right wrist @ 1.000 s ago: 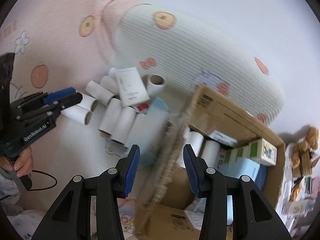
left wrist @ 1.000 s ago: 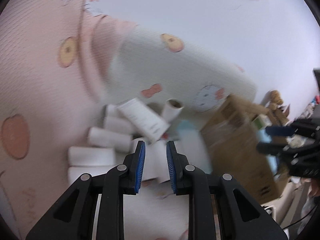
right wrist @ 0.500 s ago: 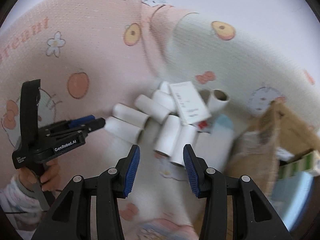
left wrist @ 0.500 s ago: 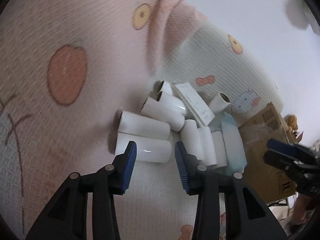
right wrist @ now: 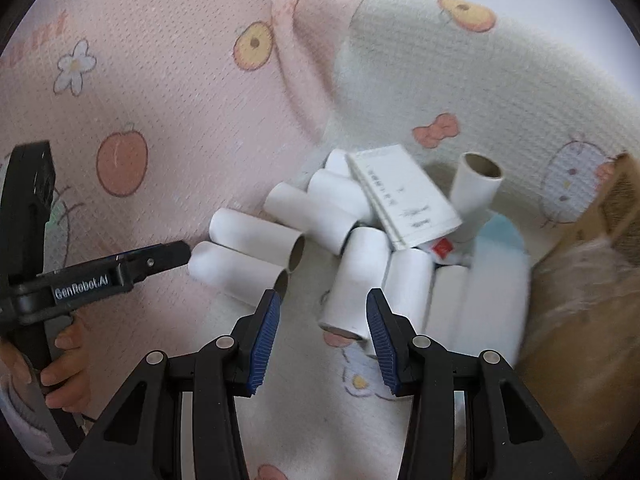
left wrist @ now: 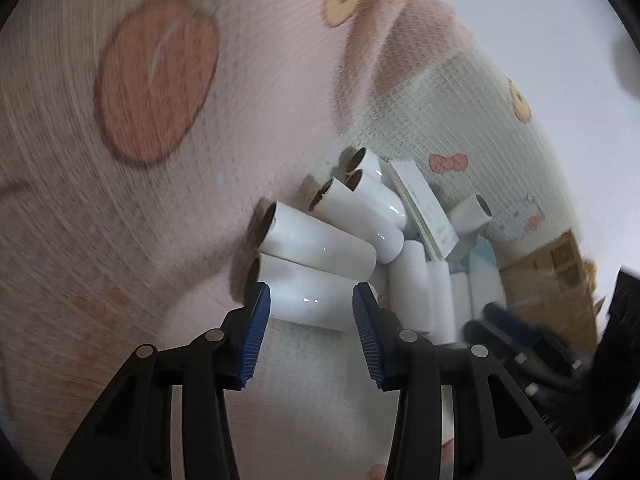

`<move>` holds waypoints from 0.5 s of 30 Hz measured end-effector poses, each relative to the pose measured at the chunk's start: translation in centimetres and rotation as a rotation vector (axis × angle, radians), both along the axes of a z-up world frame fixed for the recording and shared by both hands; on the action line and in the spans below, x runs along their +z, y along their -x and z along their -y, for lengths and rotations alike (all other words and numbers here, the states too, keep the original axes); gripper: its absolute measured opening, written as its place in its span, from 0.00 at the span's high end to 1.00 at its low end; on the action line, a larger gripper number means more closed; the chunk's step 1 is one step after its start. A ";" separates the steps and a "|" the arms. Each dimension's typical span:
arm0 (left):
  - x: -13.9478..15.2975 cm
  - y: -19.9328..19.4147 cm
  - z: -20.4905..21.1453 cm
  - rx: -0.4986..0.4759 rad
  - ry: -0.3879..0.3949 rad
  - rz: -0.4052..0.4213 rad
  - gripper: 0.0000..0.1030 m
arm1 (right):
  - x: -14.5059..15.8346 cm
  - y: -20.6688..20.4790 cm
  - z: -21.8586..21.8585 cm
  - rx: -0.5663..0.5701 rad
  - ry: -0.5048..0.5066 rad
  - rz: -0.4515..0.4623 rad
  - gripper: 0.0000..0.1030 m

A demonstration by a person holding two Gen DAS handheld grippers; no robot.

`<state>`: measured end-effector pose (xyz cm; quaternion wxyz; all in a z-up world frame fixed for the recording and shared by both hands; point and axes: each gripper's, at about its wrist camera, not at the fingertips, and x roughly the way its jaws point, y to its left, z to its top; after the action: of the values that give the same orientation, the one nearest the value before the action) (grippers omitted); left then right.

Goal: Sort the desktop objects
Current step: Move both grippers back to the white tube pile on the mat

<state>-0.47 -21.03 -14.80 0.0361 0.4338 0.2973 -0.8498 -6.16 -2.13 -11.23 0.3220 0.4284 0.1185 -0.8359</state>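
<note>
A heap of several white cardboard tubes lies on a pink and cream patterned mat. My left gripper (left wrist: 310,308) is open, its blue pads on either side of the nearest tube (left wrist: 308,296), which also shows in the right wrist view (right wrist: 236,268). My right gripper (right wrist: 322,316) is open and empty, just in front of another white tube (right wrist: 356,280). The left gripper also shows in the right wrist view (right wrist: 176,254), touching the end of the nearest tube. A white booklet (right wrist: 404,196) rests on top of the heap.
A brown cardboard box (right wrist: 592,280) stands at the right of the heap, also in the left wrist view (left wrist: 552,292). A pale blue item (right wrist: 500,236) lies beside the tubes. A small red and white pack (right wrist: 440,248) sits under the booklet.
Both grippers have swung from the box toward the tube heap. My left gripper has opened wider and closed in on the nearest tube. My right gripper has dropped nearer another tube.
</note>
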 end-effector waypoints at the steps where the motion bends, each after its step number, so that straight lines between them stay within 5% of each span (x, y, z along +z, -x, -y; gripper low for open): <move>1: -0.3 0.1 0.1 0.016 -0.030 0.008 0.54 | -0.3 0.0 0.2 0.010 0.005 0.002 0.60; 11: -1.0 0.9 -0.7 0.041 0.053 0.015 0.54 | -1.4 0.6 2.0 0.053 0.040 0.015 0.60; 15: -1.8 1.3 -0.1 0.063 0.046 0.012 0.54 | -3.0 0.9 3.2 0.036 -0.033 0.038 0.60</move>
<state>-1.75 -20.95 -16.58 0.0746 0.4286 0.2911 -0.8521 -7.05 -5.32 -14.24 0.3322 0.4474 0.1339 -0.8195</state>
